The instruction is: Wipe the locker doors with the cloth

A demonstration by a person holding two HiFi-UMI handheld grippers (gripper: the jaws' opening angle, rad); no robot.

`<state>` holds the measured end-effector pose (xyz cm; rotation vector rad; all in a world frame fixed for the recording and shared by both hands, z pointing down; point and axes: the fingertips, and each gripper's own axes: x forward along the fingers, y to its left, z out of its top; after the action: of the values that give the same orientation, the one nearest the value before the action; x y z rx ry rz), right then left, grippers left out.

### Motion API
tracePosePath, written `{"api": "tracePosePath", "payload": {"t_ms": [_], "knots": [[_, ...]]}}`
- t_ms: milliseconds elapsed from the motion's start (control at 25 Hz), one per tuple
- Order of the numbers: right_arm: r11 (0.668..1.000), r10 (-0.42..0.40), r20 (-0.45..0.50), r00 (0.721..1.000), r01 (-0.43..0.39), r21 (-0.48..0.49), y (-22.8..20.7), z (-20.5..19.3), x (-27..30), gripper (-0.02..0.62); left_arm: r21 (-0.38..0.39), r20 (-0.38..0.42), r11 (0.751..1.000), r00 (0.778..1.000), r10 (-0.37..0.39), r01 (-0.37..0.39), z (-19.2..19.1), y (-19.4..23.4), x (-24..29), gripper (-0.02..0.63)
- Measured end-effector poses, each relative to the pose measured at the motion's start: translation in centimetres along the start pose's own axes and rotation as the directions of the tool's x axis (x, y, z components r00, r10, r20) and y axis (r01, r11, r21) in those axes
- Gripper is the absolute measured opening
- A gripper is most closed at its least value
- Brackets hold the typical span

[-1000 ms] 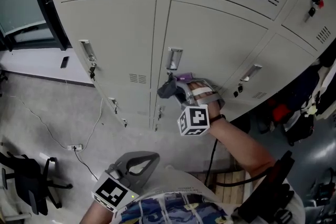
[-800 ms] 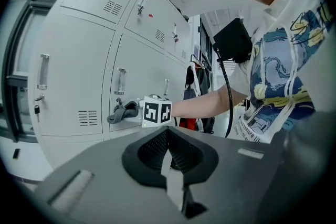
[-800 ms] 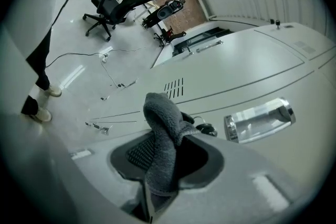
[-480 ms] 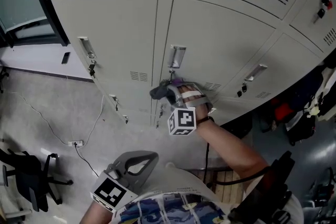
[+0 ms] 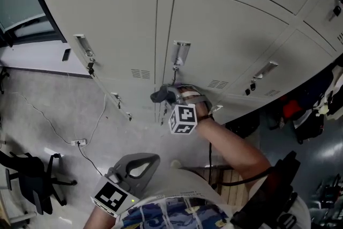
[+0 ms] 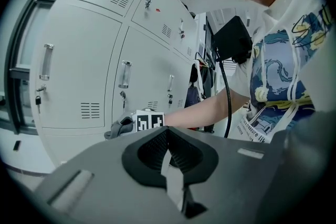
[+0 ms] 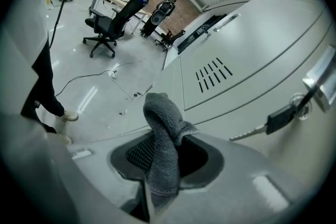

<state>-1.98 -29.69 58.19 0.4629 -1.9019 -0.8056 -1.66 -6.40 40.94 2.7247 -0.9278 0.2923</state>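
Right hand-held gripper [image 7: 167,161] clamps fuzzy grey cloth [image 7: 161,115].

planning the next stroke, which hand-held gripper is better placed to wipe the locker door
Right. The right hand-held gripper is shut on the grey cloth at the locker door, below its handle. The left hand-held gripper is shut, empty, low by the person's torso.

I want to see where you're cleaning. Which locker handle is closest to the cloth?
The middle handle, just above the cloth held by the right gripper; the left handle and right handle sit farther off.
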Motion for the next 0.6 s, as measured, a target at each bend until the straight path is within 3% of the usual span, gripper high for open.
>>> {"api": "tracePosePath", "payload": {"t_ms": [360, 600], "knots": [[0.979, 0.124, 0.023, 0.992, -0.126, 0.160, 1.6, -0.2, 1.3, 0.112, -0.017, -0.016, 1.000, 1.000, 0.019, -0.020, -0.9, 0.9, -1.0, 0.002], [0.916, 0.120, 0.066, 0.991, -0.136, 0.378, 2.2, 0.7, -2.8, 0.112, -0.048, 0.007, 0.998, 0.999, 0.051, -0.050, -1.3, 2.7, -3.7, 0.002]]}}
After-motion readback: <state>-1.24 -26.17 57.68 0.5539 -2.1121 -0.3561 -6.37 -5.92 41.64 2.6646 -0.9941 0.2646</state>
